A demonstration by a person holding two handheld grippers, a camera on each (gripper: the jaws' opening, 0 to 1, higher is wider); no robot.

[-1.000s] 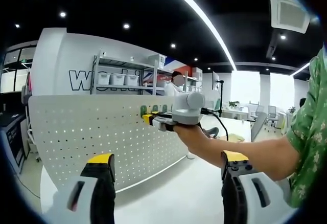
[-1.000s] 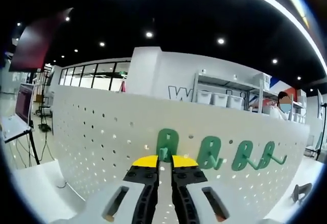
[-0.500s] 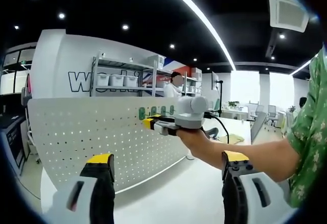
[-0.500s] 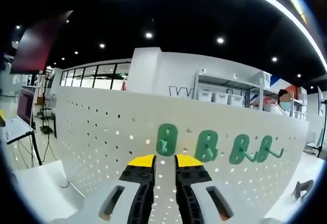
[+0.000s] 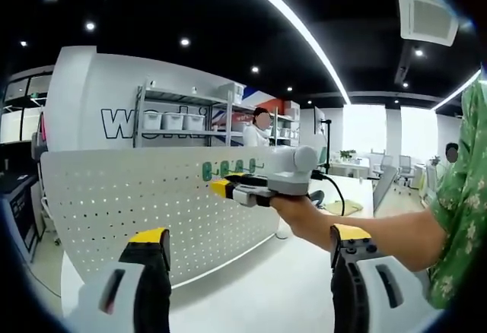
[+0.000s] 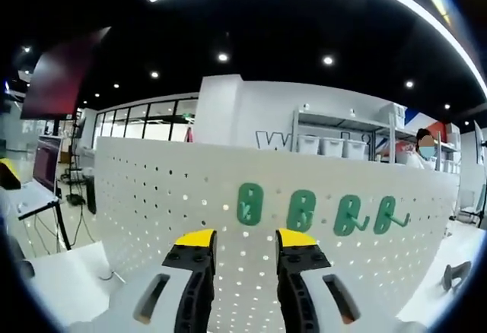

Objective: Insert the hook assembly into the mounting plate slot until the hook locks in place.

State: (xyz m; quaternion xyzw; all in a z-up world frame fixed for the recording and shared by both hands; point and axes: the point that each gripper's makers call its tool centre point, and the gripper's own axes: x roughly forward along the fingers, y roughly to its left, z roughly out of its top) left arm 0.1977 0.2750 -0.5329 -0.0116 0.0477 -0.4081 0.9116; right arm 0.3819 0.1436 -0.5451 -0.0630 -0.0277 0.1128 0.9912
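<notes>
white pegboard [image 6: 152,188] upright on table | four green hooks [image 6: 249,204] hang in a row on pegboard upper part | right gripper [image 6: 242,243] just below leftmost hook, jaws apart, holds nothing | left gripper [image 5: 245,248] in front of pegboard, jaws wide apart, empty

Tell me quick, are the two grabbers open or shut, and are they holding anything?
Left gripper: open, holding nothing.
Right gripper: open, holding nothing, just in front of the green hooks on the pegboard.
</notes>
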